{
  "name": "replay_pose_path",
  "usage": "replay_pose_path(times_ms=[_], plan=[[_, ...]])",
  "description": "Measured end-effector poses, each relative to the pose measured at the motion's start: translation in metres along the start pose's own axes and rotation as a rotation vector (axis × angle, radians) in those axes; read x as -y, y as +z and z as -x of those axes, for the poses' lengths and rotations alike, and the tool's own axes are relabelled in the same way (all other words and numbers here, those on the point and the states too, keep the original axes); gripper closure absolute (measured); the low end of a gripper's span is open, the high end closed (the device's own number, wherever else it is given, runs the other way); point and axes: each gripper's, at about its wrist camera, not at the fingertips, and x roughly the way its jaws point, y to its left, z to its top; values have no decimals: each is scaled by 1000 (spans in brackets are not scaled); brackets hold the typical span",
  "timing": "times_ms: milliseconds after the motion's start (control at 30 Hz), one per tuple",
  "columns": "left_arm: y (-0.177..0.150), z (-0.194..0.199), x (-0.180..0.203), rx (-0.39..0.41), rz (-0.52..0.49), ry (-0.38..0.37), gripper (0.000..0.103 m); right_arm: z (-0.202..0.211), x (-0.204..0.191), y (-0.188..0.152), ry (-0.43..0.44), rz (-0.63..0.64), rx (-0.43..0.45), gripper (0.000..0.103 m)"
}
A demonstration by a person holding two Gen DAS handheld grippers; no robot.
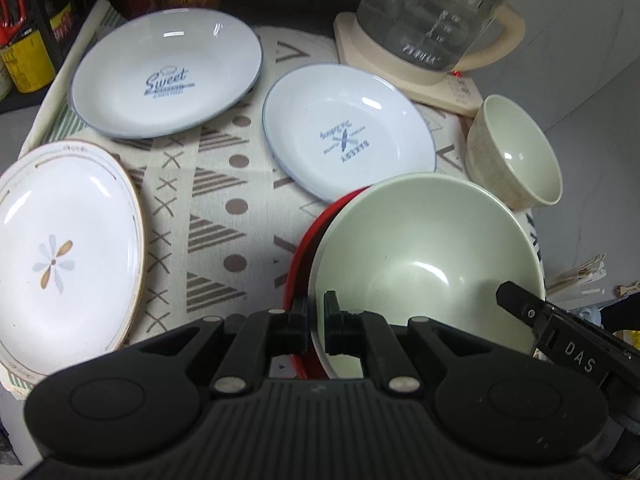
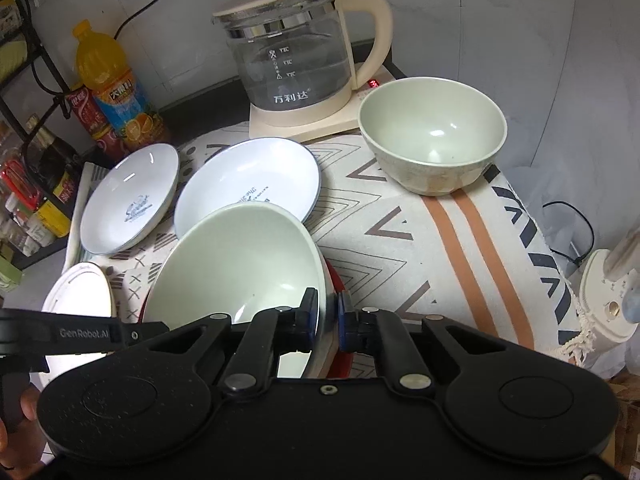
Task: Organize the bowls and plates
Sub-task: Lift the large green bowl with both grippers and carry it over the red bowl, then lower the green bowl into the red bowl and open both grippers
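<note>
The red dish (image 1: 308, 240) lies mostly hidden beneath the wide pale-green bowl (image 1: 424, 256). The oval flower-patterned white plate (image 1: 68, 252) runs past the left edge of the left wrist view.

"Sweet" on plate (image 1: 166, 74), seemingly.

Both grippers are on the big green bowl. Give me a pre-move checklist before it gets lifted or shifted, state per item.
1. Left gripper clamped on the rim of the large pale green bowl: ok, fingers either side of the near-left rim.
2. Right gripper clamped on the same bowl's rim: ok.
3. Bowl level: not ok, it sits tilted in the right wrist view.
4. Red dish under the bowl free to stay behind: cannot tell, mostly hidden.
5. Small speckled green bowl out of the way: ok, standing apart by the glass kettle.
6. White plate with blue lettering clear of the bowl: cannot tell, their rims overlap in both views.
</note>
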Motion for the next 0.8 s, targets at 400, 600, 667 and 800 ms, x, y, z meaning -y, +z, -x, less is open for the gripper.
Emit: replay_pose_path(times_ms=[400, 600, 667, 800], plan=[[16, 6, 3, -62, -7, -14, 87, -5, -2, 1, -29, -7, 12, 96], [21, 27, 5, -2, -27, -7, 44, -6, -3, 1, -32, 2, 24, 96], [23, 32, 4, 21, -37, -2, 28, -7, -4, 2, -37, 11, 23, 96], [24, 29, -6, 6, -4, 0, 25, -7, -10, 3, -64, 55, 27, 95]])
